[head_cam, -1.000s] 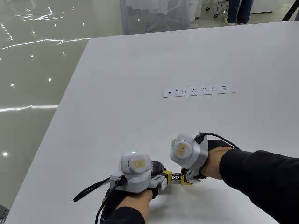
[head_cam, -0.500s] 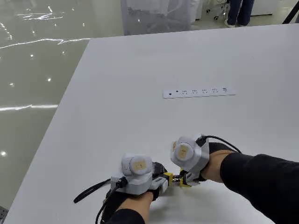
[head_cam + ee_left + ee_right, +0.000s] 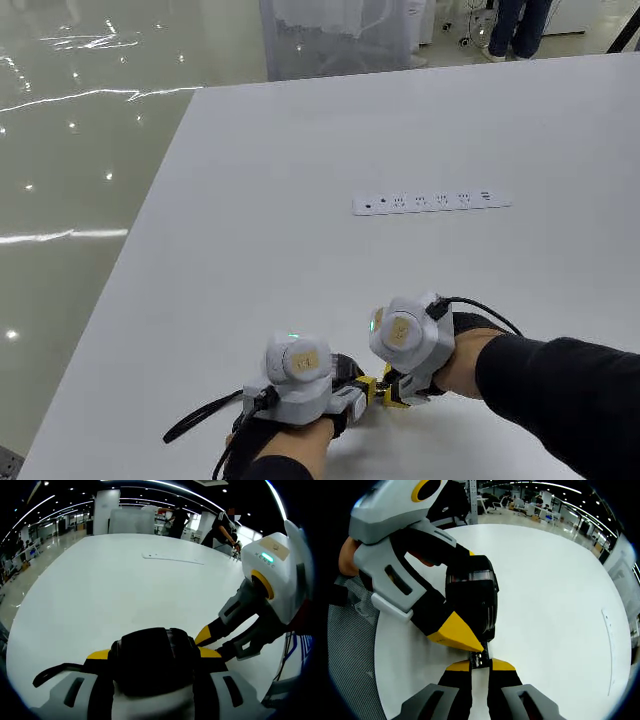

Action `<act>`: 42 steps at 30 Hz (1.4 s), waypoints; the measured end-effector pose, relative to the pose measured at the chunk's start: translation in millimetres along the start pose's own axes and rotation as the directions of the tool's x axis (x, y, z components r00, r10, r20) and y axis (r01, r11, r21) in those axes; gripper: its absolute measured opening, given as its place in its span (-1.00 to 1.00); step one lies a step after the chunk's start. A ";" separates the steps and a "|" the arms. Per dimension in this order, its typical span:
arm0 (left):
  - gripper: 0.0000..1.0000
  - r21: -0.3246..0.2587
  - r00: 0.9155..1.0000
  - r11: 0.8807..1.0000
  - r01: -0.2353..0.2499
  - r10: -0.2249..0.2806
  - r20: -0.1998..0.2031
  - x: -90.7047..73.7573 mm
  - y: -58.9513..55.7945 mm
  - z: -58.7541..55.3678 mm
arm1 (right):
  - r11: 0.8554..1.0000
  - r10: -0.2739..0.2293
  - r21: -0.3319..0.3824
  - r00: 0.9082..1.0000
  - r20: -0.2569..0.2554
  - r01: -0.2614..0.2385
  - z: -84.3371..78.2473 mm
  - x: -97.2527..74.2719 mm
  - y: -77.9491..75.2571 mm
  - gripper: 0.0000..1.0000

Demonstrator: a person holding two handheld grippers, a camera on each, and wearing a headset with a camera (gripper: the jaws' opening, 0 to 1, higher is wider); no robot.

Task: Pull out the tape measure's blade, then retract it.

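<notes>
Black round plastic tape measure case [image 3: 152,660] sits clamped between the yellow-tipped jaws of my left claw [image 3: 154,654]. The jaws are narrowed onto its two sides and the case fills the gap. A black strap [image 3: 50,672] trails off to that claw's left.

My right claw [image 3: 479,666] faces it nose to nose. Its jaws are nearly closed, pinching the small metal end hook of the blade [image 3: 478,658] right at their tips. The case lies just ahead of those tips, and almost no blade shows between hook and case.

Head view: both claws are low over the near part of the white table [image 3: 300,200], tips meeting. A white power strip [image 3: 430,201] lies well ahead of both, out of the way.

Judgement: the step in hand is the very start of the pull-out. Both grips are set and the blade is barely drawn. Retraction is not yet due.

Next move, as I read it:
- Hold the left claw firm in place.
- Draw the right claw straight back from the case along the blade's line, without twisting.
- Keep the pinch tight, since the hook is small and could slip out.
- Bare table behind the right claw gives room for the draw.
</notes>
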State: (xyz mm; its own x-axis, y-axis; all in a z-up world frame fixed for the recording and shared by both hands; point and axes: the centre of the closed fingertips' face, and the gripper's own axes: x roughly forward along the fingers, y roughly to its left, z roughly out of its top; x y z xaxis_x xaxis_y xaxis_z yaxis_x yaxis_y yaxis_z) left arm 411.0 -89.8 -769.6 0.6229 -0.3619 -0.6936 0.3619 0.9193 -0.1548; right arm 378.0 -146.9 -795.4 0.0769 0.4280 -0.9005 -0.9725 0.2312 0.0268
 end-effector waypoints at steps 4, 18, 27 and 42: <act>0.18 -0.005 1.000 1.000 0.002 -0.002 -0.003 -0.9 -0.1 -0.2 | 1.000 0.016 -0.012 1.000 0.000 -0.016 1.5 1.7 -0.6 -0.90; 0.17 -0.010 1.000 1.000 0.010 -0.010 -0.006 -0.8 -0.2 -0.4 | 1.000 0.012 -0.011 0.997 0.076 -0.011 3.4 3.0 -1.1 -0.89; 0.17 -0.018 1.000 1.000 0.014 -0.014 0.001 -1.4 -0.1 -0.7 | 0.999 0.033 -0.018 0.996 0.084 -0.032 4.9 2.8 -0.7 -0.89; 0.16 -0.040 1.000 0.999 0.030 -0.029 0.008 -2.1 2.1 1.1 | 1.000 0.025 0.001 0.991 0.128 -0.025 14.6 6.9 -0.5 -0.88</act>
State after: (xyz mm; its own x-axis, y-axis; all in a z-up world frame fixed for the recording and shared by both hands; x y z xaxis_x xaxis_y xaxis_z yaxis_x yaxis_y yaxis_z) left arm 411.2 -87.3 -767.7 0.6177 -0.3901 -0.6828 0.3523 0.9136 -0.2032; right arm 382.2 -131.3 -795.2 0.0801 0.5423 -0.8364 -0.9739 0.2212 0.0502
